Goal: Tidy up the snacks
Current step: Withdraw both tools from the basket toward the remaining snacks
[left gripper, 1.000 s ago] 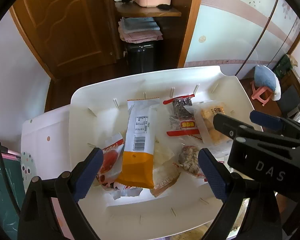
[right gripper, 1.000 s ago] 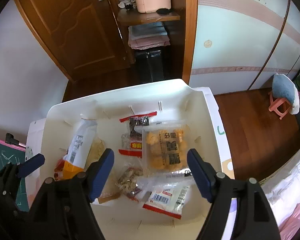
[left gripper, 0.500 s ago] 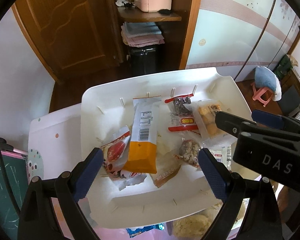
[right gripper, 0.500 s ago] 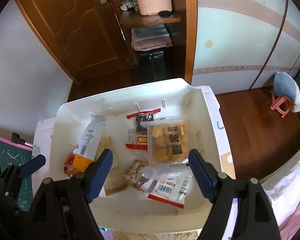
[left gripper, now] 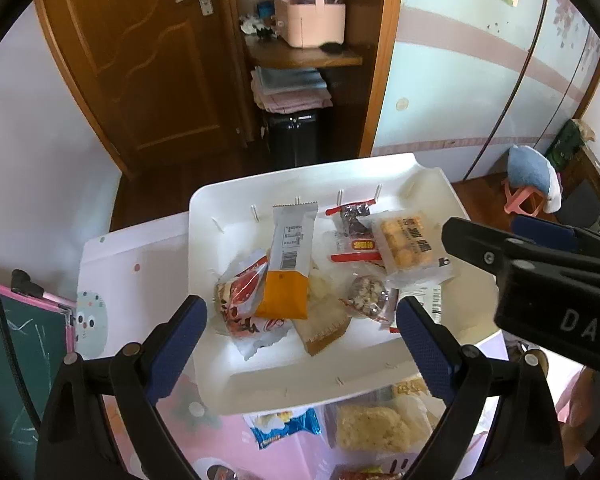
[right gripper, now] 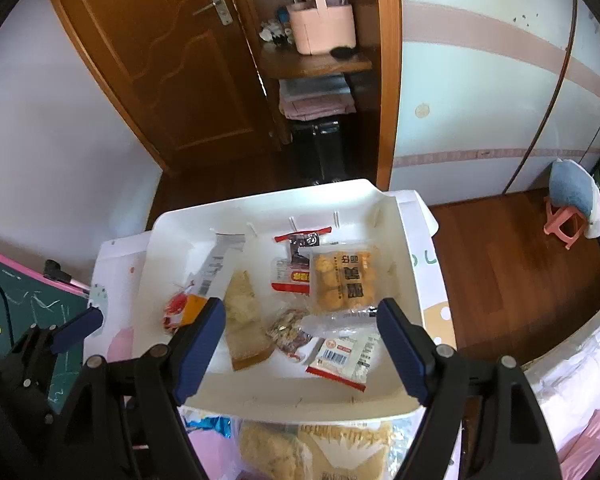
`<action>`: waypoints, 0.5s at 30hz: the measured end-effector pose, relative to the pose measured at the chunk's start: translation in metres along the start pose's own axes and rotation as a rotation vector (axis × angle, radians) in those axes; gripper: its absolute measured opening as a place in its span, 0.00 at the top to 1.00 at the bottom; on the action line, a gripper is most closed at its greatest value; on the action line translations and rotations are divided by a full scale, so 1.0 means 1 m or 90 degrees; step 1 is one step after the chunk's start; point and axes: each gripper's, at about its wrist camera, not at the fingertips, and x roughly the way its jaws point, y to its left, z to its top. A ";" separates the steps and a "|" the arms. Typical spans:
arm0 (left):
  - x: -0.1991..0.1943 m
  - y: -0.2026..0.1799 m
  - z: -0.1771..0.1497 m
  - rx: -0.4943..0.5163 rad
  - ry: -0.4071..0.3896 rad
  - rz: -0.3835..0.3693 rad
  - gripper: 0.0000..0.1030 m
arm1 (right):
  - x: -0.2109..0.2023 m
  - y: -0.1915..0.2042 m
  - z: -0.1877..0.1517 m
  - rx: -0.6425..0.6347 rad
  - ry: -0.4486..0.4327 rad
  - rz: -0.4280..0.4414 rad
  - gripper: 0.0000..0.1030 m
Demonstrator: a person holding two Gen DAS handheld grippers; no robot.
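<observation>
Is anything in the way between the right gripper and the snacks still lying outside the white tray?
No, nothing visible is. The right gripper is open above the white tray, and the loose snack bags lie on the table just below the tray's near edge, uncovered. The left gripper hovers off to the side.

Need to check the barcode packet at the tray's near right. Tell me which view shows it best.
Right wrist: the barcode packet lies unobstructed, label up, near the tray front. In the left wrist view only a sliver shows beside the left gripper's fingertip.
</observation>
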 end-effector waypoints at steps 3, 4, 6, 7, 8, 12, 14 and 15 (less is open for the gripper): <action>-0.021 -0.002 -0.006 -0.003 -0.018 0.003 0.08 | -0.022 0.001 -0.006 -0.010 -0.018 0.011 0.24; -0.028 -0.002 -0.008 -0.004 -0.024 0.003 0.08 | -0.028 0.002 -0.007 -0.013 -0.023 0.012 0.24; -0.044 -0.003 -0.014 -0.006 -0.036 0.003 0.08 | -0.043 0.004 -0.013 -0.023 -0.034 0.019 0.24; -0.050 -0.003 -0.017 -0.006 -0.041 0.004 0.08 | -0.050 0.006 -0.016 -0.030 -0.038 0.022 0.24; -0.058 -0.004 -0.021 -0.007 -0.048 0.005 0.08 | -0.058 0.007 -0.021 -0.036 -0.044 0.025 0.24; -0.083 -0.003 -0.039 -0.011 -0.065 0.011 0.08 | -0.084 0.012 -0.035 -0.061 -0.065 0.033 0.24; -0.093 -0.003 -0.046 -0.012 -0.071 0.013 0.08 | -0.098 0.014 -0.044 -0.072 -0.078 0.037 0.24; -0.099 -0.002 -0.051 -0.012 -0.074 0.015 0.08 | -0.104 0.014 -0.048 -0.076 -0.083 0.037 0.24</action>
